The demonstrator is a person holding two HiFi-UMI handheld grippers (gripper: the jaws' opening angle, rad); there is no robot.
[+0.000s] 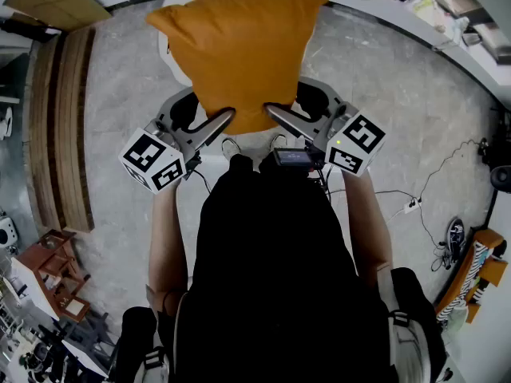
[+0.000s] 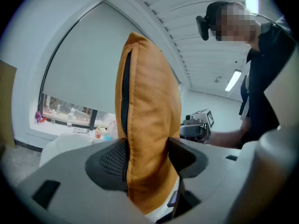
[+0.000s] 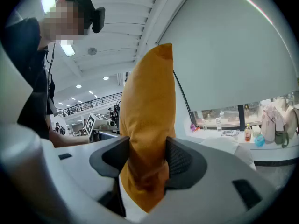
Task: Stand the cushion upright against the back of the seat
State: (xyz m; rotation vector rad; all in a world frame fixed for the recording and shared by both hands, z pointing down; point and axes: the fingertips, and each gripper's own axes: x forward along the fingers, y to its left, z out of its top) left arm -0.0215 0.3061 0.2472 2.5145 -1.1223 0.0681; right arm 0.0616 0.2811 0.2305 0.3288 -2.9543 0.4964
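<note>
Both grippers hold an orange cushion (image 1: 239,46) upright in the air, over a white seat (image 1: 254,140) that it mostly hides. My left gripper (image 1: 222,121) is shut on the cushion's lower left corner. My right gripper (image 1: 275,114) is shut on the lower right corner. In the left gripper view the cushion (image 2: 149,111) stands edge-on with its dark zip showing, pinched by both pads of that gripper (image 2: 147,160). The right gripper view shows the cushion (image 3: 149,106) squeezed in the same way between that gripper's (image 3: 147,160) pads. Part of the white seat (image 2: 65,146) shows beyond.
A slatted wooden bench (image 1: 64,126) runs along the left. A small brown shelf unit (image 1: 52,270) stands at the lower left. Cables and a socket strip (image 1: 411,206) lie on the grey floor to the right. Bottles stand on a window ledge (image 3: 252,132).
</note>
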